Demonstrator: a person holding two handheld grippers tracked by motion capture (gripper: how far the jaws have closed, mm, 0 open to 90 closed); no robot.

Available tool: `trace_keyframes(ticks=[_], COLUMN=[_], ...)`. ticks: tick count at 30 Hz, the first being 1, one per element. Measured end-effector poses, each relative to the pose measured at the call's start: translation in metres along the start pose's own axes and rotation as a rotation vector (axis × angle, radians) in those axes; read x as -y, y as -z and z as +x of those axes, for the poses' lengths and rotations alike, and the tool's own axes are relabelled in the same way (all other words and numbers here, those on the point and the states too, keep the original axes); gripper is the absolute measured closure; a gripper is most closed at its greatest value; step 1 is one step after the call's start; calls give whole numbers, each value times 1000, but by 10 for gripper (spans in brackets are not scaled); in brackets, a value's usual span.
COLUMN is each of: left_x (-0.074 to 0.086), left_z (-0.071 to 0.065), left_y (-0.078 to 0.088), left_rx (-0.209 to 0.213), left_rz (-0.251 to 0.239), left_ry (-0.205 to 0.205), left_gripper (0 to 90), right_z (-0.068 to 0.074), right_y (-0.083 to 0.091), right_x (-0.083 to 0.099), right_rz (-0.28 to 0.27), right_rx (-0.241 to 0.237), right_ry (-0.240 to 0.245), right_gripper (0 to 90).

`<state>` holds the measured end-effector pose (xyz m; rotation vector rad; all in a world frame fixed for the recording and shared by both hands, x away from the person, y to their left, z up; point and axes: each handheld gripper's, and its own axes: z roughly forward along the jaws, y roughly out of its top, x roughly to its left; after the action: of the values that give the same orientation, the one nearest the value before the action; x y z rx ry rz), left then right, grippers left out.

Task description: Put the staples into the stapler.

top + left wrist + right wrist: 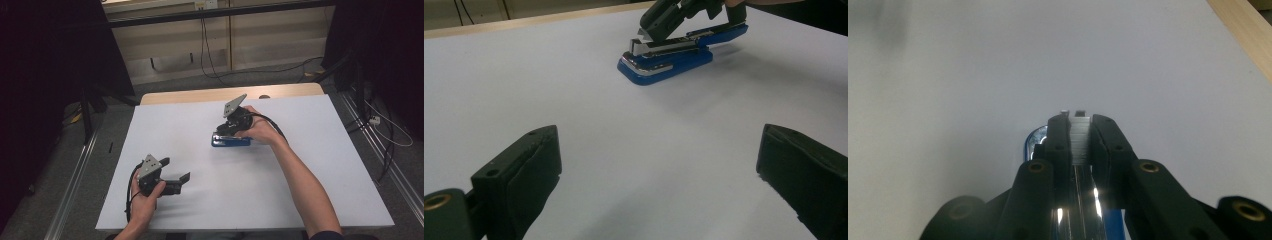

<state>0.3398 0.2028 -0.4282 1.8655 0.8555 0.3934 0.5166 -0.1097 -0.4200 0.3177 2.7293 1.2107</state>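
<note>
A blue stapler (231, 142) with a chrome magazine lies near the middle of the white table (300, 170), its blue lid swung back. My right gripper (224, 130) comes down on the stapler's front end. In the right gripper view the right gripper (1080, 124) is shut on a strip of staples (1080, 142), with the chrome magazine and a bit of the blue stapler (1030, 142) below it. My left gripper (176, 169) rests open near the table's front left, well apart from the stapler (664, 64). Nothing lies between the left gripper's (659, 150) jaws. The right gripper (651, 27) shows farther off there.
A wooden strip (200, 95) runs along the table's far edge. Beyond it are a floor with cables (210, 65) and dark curtains at both sides. Bare white tabletop lies all around the stapler.
</note>
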Motion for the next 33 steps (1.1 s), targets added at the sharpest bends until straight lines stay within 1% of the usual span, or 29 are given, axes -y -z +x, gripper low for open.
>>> trace_keyframes(ticks=[2,7,11,14,15,21,24,33], left_x=[0,0,0,0,0,0,0,0], left_z=[0,0,0,0,0,0,0,0], left_y=[0,0,0,0,0,0,0,0], left_rx=[1,0,1,0,-1,1,3,2], left_rz=[-2,1,3,4,6,6,6,6], left_ry=[3,-1,-2,-1,-1,-3,-1,-2], left_gripper=[44,44,44,44,44,44,44,44], right_z=[0,-1,-2,-2,-3,-3,-3,-2], right_y=[-1,-2,-2,-2,-2,-4,-5,-7], right_x=[0,2,3,3,3,3,3,2], right_rz=[3,9,17,14,14,11,0,-6], right_rx=[-2,-5,-17,-19,-21,-24,-26,-21], right_ry=[8,2,9,7,17,14,16,11], right_gripper=[790,790,790,790,790,790,790,788])
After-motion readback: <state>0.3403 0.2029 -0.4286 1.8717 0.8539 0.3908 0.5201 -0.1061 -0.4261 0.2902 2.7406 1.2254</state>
